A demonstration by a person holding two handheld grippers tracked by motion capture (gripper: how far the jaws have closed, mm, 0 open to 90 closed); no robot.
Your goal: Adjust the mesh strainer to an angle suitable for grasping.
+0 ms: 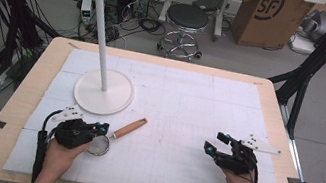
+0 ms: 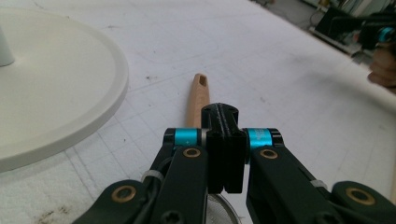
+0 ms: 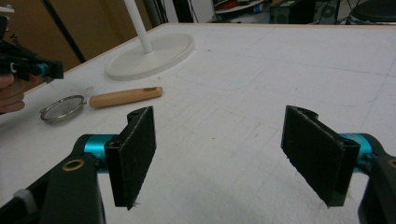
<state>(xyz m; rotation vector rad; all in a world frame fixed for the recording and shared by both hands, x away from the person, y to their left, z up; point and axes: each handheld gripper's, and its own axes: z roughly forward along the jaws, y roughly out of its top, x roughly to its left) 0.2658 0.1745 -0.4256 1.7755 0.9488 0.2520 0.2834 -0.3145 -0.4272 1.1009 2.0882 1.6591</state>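
White padded sheeting is covering the wooden table (image 1: pixel 15 111), and beyond its far edge I am seeing a grey floor strewn with cables, a round stool (image 1: pixel 187 18) and a cardboard box (image 1: pixel 266 13). At the far left of the sheet a white stand (image 1: pixel 100 88) is rising from its round base.

I am holding the left gripper (image 1: pixel 102 128) low at the near left, forearm coming in from the bottom edge, jaws pointing to the right and slightly away. In the left gripper view the two pads are pressing flat together with nothing caught between them; the strainer (image 1: pixel 106 140) is lying just under and ahead of them on the sheet.

I am keeping the right gripper (image 1: pixel 215 142) at the near right, jaws pointing left, standing wide apart and holding nothing.

In the high view the strainer is lying flat, its long axis running diagonally: the mesh bowl is sitting nearest me by the left gripper, and the wooden handle (image 1: pixel 131 127) is pointing away and to the right, its end near the stand's base.
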